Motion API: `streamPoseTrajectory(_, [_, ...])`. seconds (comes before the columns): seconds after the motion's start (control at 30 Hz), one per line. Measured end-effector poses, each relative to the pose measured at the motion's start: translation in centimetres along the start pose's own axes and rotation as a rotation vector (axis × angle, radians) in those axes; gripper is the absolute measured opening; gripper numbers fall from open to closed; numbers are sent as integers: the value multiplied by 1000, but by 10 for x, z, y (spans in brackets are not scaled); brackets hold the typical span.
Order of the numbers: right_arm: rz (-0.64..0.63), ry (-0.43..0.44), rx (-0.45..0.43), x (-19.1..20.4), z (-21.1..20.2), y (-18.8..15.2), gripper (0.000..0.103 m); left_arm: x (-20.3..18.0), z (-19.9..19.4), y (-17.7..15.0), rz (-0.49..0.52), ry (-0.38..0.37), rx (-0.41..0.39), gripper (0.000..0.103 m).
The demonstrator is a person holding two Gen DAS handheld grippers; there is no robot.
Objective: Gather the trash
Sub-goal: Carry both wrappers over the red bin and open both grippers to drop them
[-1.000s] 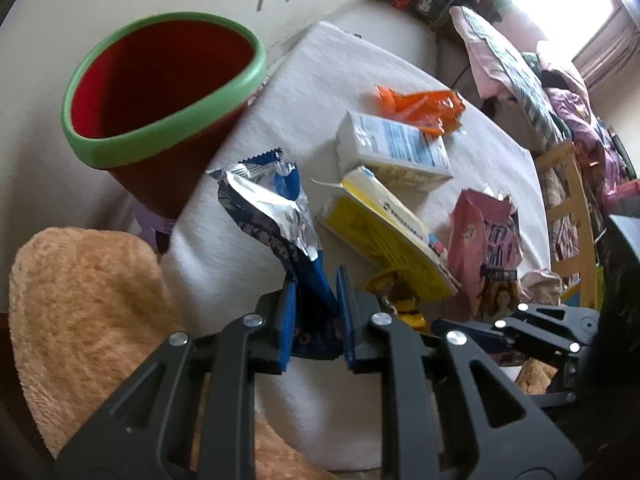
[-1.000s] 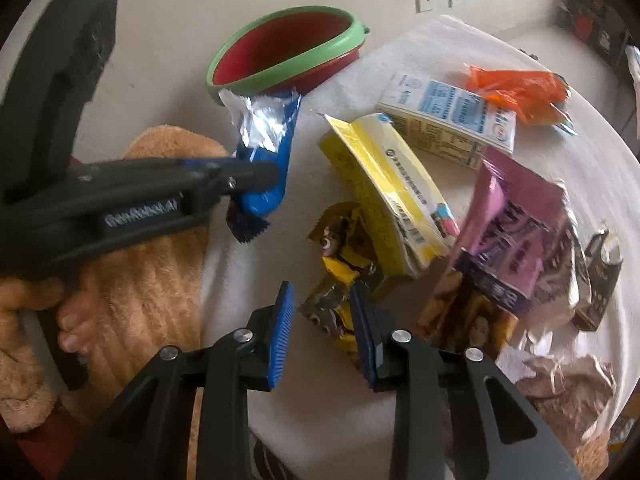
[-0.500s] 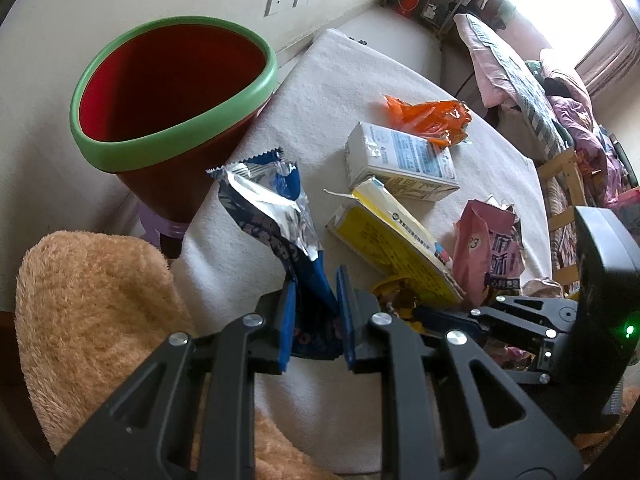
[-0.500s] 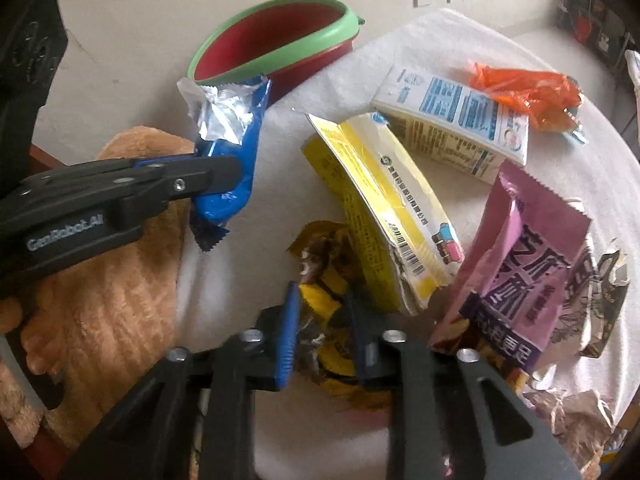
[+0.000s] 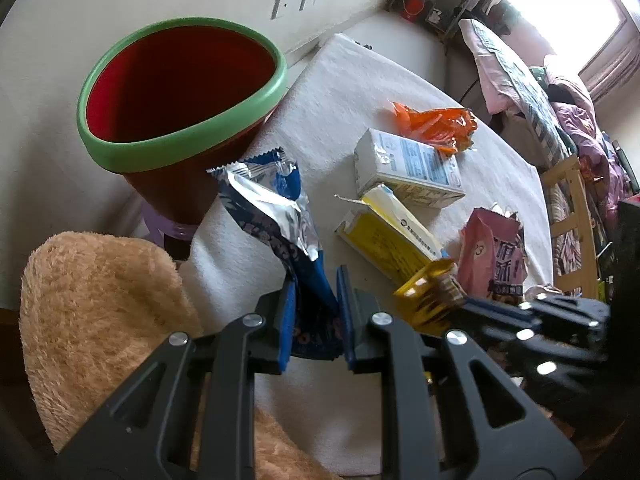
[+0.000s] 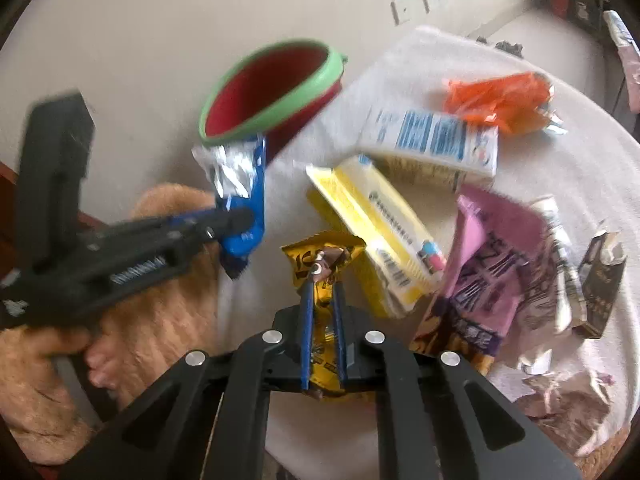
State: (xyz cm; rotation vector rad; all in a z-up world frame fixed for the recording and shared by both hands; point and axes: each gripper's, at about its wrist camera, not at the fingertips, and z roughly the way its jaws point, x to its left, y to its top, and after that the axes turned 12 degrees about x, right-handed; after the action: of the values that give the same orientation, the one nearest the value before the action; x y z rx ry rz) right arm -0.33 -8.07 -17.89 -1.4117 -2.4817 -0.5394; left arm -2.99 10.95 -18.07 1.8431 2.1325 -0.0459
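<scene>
The left hand-held gripper (image 5: 316, 316) is clamped on the lower end of a blue wrapper (image 5: 280, 216) with a torn-open silver top; the wrapper stands up from between the blue pads and leans toward the red bin (image 5: 180, 92) with the green rim. In the right wrist view the same wrapper (image 6: 240, 196) hangs clear of the tabletop (image 6: 400, 60), just in front of the bin (image 6: 272, 88), which stands beside the tabletop's edge. The right hand-held gripper (image 6: 323, 332) has just been closing and is now clamped on a yellow wrapper (image 6: 320, 268); the wrapper's crumpled top sticks up above the pads and its lower end shows below them. The left wrist view shows this gripper (image 5: 472, 312) only as a dark, blurred shape at the lower right, with the yellow wrapper (image 5: 424, 292) at its tip. Still lying on the white cloth of the tabletop (image 5: 348, 92) are a yellow carton (image 6: 376, 224), a white and blue carton (image 6: 436, 144), an orange wrapper (image 6: 500, 100), a pink snack bag (image 6: 492, 264) and a small dark box (image 6: 600, 276). The yellow carton lies just beside the white and blue carton, and the pink snack bag rests against the yellow carton's near end. A tan fleece sleeve (image 5: 100, 312) fills the lower left of the left wrist view.
</scene>
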Motion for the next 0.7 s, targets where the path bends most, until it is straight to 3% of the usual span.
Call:
streamPoseTrajectory(0.43, [67, 7, -161, -9, -54, 2, 8, -6, -8, 1, 24, 24, -36, 19])
streamPoseTrajectory(0.7, [51, 5, -176, 0, -55, 11, 8, -5, -22, 8, 41, 59, -88, 19])
